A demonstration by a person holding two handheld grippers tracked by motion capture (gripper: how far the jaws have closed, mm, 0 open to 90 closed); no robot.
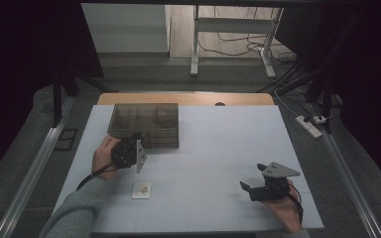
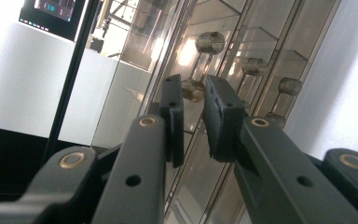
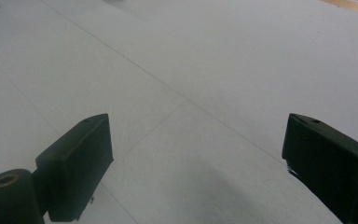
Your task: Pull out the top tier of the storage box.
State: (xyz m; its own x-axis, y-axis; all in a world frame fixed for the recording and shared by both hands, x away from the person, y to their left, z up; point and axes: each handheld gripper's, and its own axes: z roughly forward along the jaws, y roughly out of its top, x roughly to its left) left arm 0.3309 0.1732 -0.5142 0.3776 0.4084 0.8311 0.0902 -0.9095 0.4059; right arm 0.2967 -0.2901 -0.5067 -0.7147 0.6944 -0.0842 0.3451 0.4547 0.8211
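A smoky see-through box [image 1: 144,124] with inner compartments sits at the far left of the white tabletop [image 1: 218,148]. The left gripper [image 1: 138,138] is at the box's near edge, its jaws nearly together around a small latch knob [image 2: 193,89]; whether they press it is unclear. The right gripper [image 1: 250,178] rests well apart, jaws wide with nothing between. A small white tile [image 1: 142,189] lies near the left hand.

My table [image 1: 213,144] is covered by a pale sheet, with a strip of bare wood along its far edge. A smoky clear compartment box [image 1: 144,125] sits toward the far left corner. A small white square tile [image 1: 142,189] lies near the near left edge.
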